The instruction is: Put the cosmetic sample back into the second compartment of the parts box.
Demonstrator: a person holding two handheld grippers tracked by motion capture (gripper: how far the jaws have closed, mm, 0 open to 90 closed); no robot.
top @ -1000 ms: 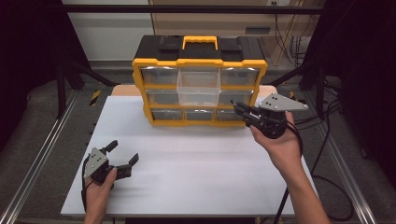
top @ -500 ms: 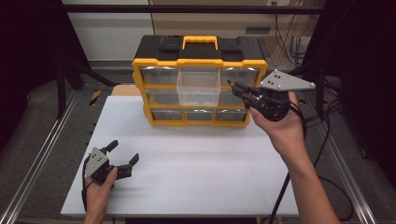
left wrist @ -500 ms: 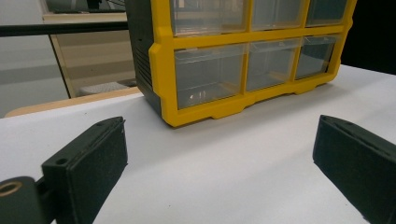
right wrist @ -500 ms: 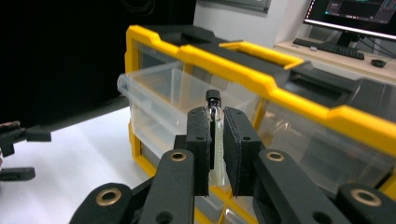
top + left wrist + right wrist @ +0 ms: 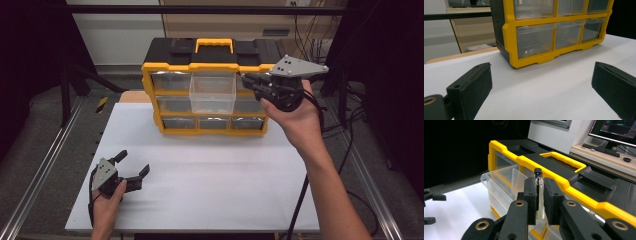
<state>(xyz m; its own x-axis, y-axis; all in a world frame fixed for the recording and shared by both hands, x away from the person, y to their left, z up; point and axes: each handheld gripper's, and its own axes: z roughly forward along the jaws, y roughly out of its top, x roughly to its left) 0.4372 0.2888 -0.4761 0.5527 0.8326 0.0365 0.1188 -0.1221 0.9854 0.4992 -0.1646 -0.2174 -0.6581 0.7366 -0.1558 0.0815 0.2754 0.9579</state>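
Note:
A yellow and black drawer organiser (image 5: 210, 60) stands at the back of the white table (image 5: 210, 185), its top middle clear drawer (image 5: 212, 92) pulled out. My right gripper (image 5: 246, 79) is raised at the organiser's upper right, level with the top row, and is shut on a small clear glass vial with a black cap (image 5: 539, 191), held upright between the pads (image 5: 531, 197). The open drawer (image 5: 499, 182) lies just beyond and left of the vial. My left gripper (image 5: 134, 165) rests low at the table's front left, open, nothing between its jaws (image 5: 541, 82).
The organiser's other clear drawers (image 5: 535, 40) are closed. Metal rails (image 5: 45, 165) run along both table sides. Cables (image 5: 345, 120) hang at the right. A desk with a monitor and keyboard (image 5: 601, 148) stands behind the organiser.
My right gripper has risen with the vial from beside the bottom drawers to the top row, drifting slightly right. The left gripper has stayed put.

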